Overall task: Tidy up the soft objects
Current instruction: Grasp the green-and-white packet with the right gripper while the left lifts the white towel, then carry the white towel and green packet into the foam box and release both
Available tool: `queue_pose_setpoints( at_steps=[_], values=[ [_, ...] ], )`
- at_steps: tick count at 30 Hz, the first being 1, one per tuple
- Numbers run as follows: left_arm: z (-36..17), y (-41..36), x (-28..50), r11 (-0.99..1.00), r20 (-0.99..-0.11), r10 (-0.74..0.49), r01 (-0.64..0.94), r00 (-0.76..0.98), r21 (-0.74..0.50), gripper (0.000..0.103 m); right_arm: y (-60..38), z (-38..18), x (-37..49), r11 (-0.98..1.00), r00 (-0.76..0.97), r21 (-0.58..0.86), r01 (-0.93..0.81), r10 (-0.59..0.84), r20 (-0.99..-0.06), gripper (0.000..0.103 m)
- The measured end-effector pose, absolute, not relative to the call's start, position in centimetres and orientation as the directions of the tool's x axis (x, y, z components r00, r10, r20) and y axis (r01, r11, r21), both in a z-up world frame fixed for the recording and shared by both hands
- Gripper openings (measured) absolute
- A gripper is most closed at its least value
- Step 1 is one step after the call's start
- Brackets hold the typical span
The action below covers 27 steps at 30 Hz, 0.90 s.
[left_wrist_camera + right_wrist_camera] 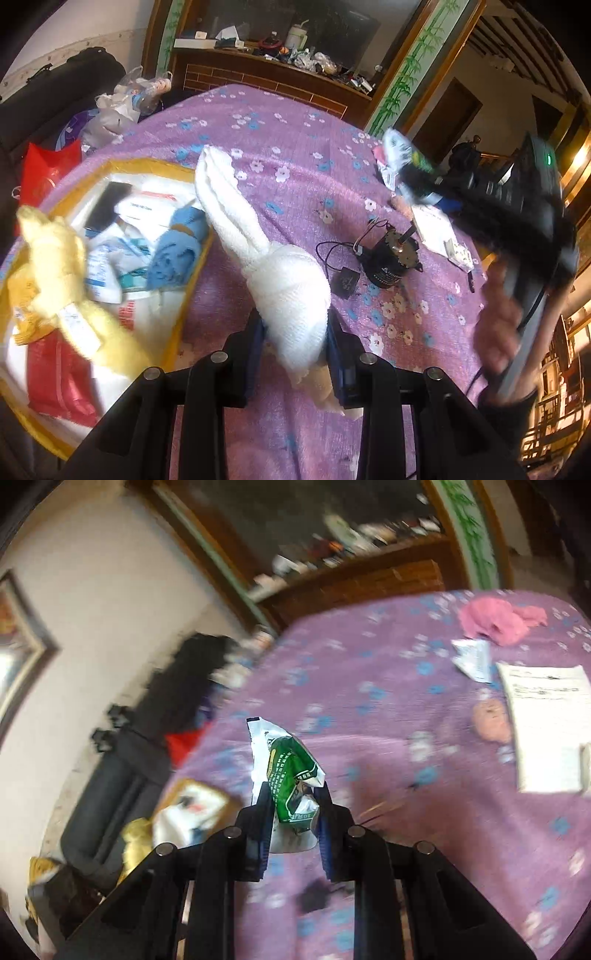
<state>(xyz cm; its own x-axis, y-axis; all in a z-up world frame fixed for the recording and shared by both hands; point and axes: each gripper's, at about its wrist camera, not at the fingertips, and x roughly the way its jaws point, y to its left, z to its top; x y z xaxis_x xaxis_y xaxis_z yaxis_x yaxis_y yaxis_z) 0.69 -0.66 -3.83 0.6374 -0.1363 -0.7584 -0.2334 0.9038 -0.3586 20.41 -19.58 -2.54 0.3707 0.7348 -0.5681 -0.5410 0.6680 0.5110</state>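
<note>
Towel first: our left gripper [295, 328] has its jaws clenched on the white towel [266, 251], a rolled, nubbly terry bundle pinched at its thick lower end so the long folded tail stands out ahead of the jaws, clear of the purple flowered bed cover [295, 147]. Just left of those jaws sits the yellow-rimmed box [192, 273], already stuffed with a blue cloth [177, 254], packets and a fluffy yellow towel [62, 266] at its near side; we judge that is where the soft things are being gathered. Over on the other side, our right gripper [293, 805] is grasping a green and white packet [291, 775], crinkly glossy film squeezed between the jaws, its sealed end sticking up beyond them. Further right of those jaws, a pink cloth [495, 620] lies crumpled beside papers. A black motor [388, 258] with wires rests right of the left jaws.
</note>
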Motion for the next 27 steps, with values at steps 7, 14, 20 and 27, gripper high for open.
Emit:
queue_pose_setpoints(
  at_steps=[7, 14, 20, 27],
  values=[
    [-1.0, 3.0, -3.8, 0.901, -0.737, -0.117, -0.241, 0.665, -0.36, 0.033, -15.2, -5.1, 15.9, 0.537, 0.237, 0.522, -0.663, 0.811, -0.534, 0.021],
    [1.8, 8.3, -5.2, 0.907, -0.727, -0.023, -0.292, 0.686, -0.304, 0.033, -12.9, -6.4, 14.3, 0.519, 0.183, 0.507, -0.688, 0.801, -0.57, 0.021],
    [1.3, 12.1, -2.2, 0.921, -0.736, -0.004, -0.283, 0.677, -0.266, 0.033, -8.5, -4.0, 12.8, 0.522, 0.148, 0.487, -0.7, 0.774, -0.616, 0.021],
    [-2.5, 14.8, 2.8, 0.938, -0.777, -0.056, -0.233, 0.627, -0.256, 0.033, -0.9, -4.9, 14.1, 0.549, 0.176, 0.468, -0.692, 0.757, -0.629, 0.021]
  ],
)
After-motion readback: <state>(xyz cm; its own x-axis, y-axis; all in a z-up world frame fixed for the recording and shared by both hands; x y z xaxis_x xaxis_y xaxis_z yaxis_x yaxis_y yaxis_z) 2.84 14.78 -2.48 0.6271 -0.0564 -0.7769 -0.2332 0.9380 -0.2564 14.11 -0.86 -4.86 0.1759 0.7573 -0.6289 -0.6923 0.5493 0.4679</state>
